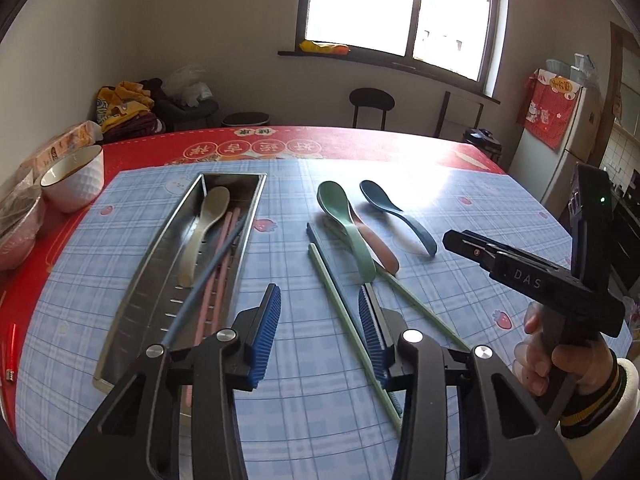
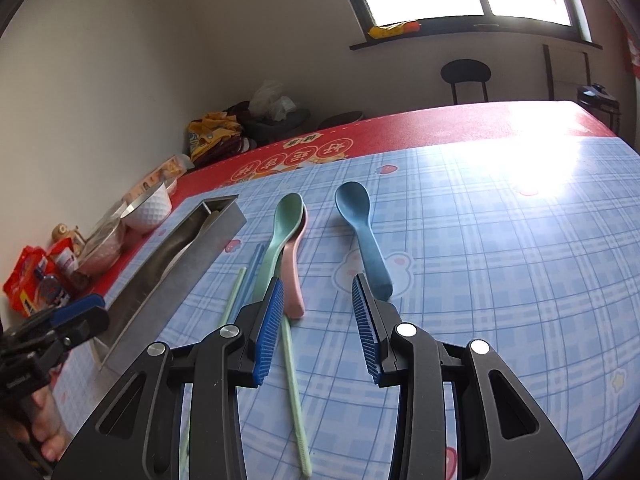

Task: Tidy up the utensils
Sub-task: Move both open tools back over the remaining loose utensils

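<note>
A long metal tray [image 1: 224,178] on the blue checked cloth holds a beige spoon [image 1: 204,232], pink chopsticks [image 1: 222,272] and a blue chopstick [image 1: 212,276] lying slantwise over its near rim. My left gripper [image 1: 318,288] hovers open just right of the tray, nothing between its pads. A green spoon [image 2: 280,232] lies on a pink spoon [image 2: 292,276], with a blue spoon [image 2: 360,232] to their right. Green chopsticks [image 2: 294,392] and another blue chopstick [image 2: 254,268] lie loose beside them. My right gripper [image 2: 316,280] is open and empty above the spoon handles.
A white bowl [image 1: 74,178] and a pinkish bowl [image 1: 16,232] stand on the red cloth left of the tray, with snack packets [image 2: 32,284] nearer. A hand [image 1: 552,360] holds the right gripper at the table's right. A stool [image 1: 370,100] stands beyond the far edge.
</note>
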A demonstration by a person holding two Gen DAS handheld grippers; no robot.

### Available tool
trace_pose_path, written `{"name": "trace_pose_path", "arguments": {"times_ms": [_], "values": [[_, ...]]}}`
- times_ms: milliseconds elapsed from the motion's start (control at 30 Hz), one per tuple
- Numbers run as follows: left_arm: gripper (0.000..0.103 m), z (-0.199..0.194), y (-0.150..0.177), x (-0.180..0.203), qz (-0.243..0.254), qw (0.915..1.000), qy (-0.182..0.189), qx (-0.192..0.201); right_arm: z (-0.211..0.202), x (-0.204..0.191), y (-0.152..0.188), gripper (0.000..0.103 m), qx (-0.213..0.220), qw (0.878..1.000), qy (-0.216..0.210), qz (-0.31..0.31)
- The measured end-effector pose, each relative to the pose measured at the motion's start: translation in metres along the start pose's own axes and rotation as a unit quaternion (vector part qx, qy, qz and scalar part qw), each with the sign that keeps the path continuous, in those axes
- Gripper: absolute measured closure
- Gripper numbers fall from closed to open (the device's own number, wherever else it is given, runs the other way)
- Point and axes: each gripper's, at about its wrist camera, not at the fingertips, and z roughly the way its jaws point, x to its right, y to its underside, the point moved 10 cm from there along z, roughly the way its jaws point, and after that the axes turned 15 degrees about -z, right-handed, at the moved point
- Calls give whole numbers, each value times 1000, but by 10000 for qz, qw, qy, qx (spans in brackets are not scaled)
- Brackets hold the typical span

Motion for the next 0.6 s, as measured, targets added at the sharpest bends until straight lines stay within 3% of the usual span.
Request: {"name": "trace_pose_path", "arguments": {"times_ms": [200,600], "values": [[79,44,20,2,-53,9984,-264,-503,-3,12,4,67,63,9992,-92,388],[81,78,23,0,-58,9947,-555,-858,-2,11,6,64,13,9991,-127,415]]}}
